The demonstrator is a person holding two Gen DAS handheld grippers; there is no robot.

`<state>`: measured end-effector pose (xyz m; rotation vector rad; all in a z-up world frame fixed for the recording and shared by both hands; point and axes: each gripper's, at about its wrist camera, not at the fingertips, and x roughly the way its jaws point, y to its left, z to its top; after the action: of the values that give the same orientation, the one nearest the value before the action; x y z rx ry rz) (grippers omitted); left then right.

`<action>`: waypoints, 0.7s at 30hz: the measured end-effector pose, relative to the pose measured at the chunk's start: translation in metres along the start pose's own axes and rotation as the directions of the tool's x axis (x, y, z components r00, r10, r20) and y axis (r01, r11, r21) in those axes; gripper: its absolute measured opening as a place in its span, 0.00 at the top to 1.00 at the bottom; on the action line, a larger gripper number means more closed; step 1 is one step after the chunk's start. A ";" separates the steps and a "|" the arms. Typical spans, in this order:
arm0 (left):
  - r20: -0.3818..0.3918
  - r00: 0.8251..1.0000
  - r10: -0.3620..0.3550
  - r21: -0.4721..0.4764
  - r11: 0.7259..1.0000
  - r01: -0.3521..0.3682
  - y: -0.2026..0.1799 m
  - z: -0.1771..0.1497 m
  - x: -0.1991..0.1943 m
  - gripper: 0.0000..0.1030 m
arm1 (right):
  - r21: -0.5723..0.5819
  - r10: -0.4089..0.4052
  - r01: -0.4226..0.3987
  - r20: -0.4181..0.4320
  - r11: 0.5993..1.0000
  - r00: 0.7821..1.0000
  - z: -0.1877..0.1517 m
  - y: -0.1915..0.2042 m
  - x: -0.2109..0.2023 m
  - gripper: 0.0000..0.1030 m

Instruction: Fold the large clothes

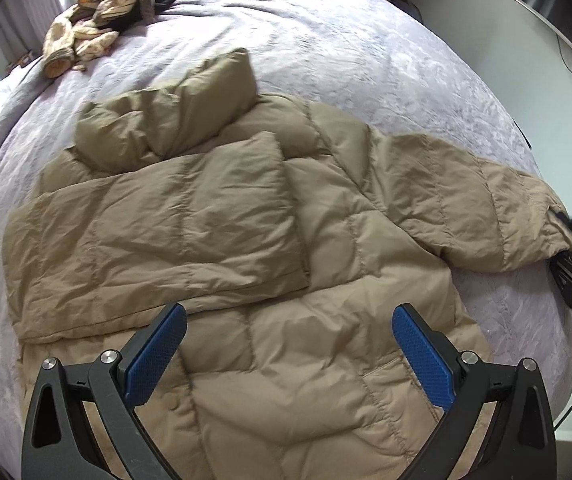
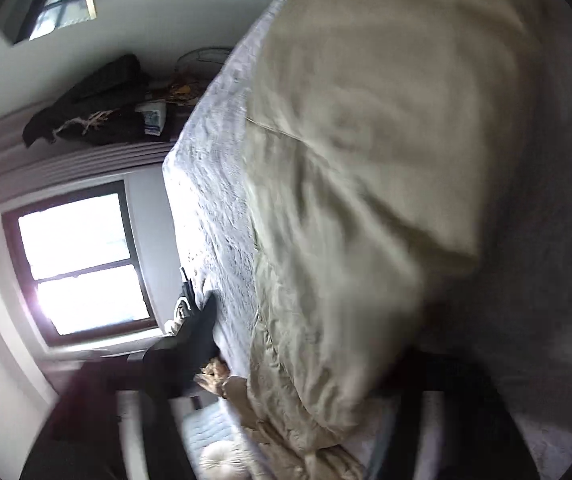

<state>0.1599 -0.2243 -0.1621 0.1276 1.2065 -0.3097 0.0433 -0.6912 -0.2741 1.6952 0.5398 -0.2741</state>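
A tan quilted puffer jacket (image 1: pixel 269 248) lies spread on a lilac bedspread (image 1: pixel 346 52). Its left sleeve is folded across the chest; its hood points to the far side. My left gripper (image 1: pixel 289 332) is open and empty, hovering above the jacket's lower body. My right gripper (image 1: pixel 566 264) shows at the far right in the left wrist view, at the cuff of the outstretched right sleeve (image 1: pixel 486 208), apparently shut on it. In the right wrist view the blurred sleeve (image 2: pixel 366 184) fills the frame and covers my right gripper's fingers.
A pile of patterned beige and dark clothes (image 1: pixel 105 12) lies at the bed's far left corner. A window (image 2: pixel 81 264) and a dark garment (image 2: pixel 93 108) on furniture show beyond the bed. The bed edge runs along the right.
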 end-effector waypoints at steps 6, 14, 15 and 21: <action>0.028 0.999 0.027 -0.049 0.998 -0.026 0.026 -0.002 -0.021 0.00 | 0.028 0.114 -0.113 -0.038 0.993 0.993 -0.008 0.005 0.012 0.88; 0.057 0.997 0.057 -0.113 0.992 -0.050 0.072 -0.012 -0.036 0.00 | -0.151 0.197 -0.220 -0.149 0.964 0.969 -0.045 0.068 0.034 0.88; 0.058 0.997 0.060 -0.120 0.991 -0.052 0.076 -0.013 -0.036 0.00 | -0.174 0.203 -0.232 -0.170 0.957 0.964 -0.053 0.075 0.039 0.88; 0.078 0.994 0.073 -0.186 0.981 -0.057 0.124 -0.025 -0.042 0.00 | -0.362 0.159 -0.269 -0.306 0.892 0.939 -0.117 0.130 0.078 0.88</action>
<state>0.1611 -0.0924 -0.1400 -0.0066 1.1381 -0.1436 0.1615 -0.5770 -0.1755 1.3791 0.5563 0.2242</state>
